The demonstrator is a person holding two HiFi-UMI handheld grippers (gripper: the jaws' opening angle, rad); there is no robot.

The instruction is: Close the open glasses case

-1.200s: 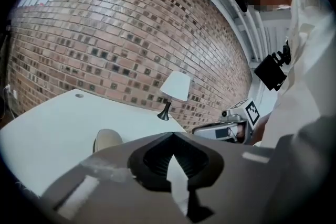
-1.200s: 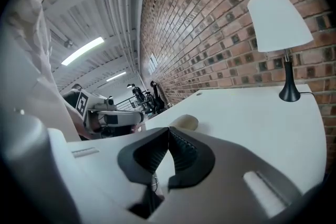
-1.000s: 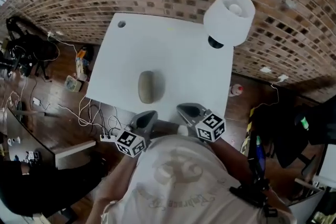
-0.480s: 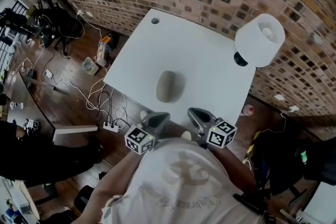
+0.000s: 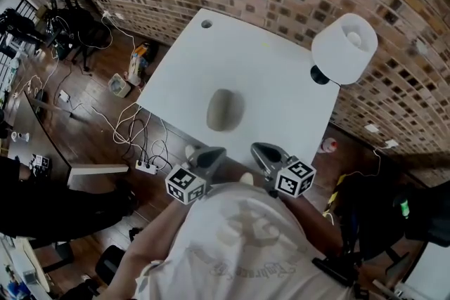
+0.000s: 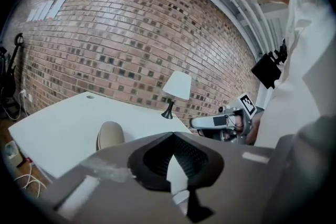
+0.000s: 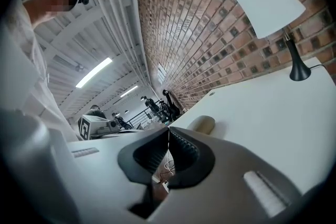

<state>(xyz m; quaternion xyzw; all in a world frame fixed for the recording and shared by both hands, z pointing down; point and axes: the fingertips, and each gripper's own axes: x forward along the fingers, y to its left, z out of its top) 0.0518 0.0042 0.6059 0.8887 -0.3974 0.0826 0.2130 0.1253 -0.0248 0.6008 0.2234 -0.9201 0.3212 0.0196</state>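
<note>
The glasses case (image 5: 225,109) is a beige oval lying in the middle of the white table (image 5: 274,74), and its lid looks closed. It also appears ahead of the jaws as a rounded case (image 6: 109,136) and, further off, as a small case (image 7: 202,124). My left gripper (image 5: 211,154) is held at the table's near edge, in front of the person's chest, shut and empty. Beside it my right gripper (image 5: 261,151) is shut too, with nothing between its jaws. Both are well short of the case.
A white-shaded lamp (image 5: 344,47) on a black stem stands at the table's back right corner, against the brick wall. A cable hole (image 5: 206,23) marks the back left corner. Cables and a power strip (image 5: 144,165) lie on the wooden floor to the left.
The head view has swung, so the table sits more to the right in it. Both grippers stay by the near edge, still shut. The case has not moved on the table.
</note>
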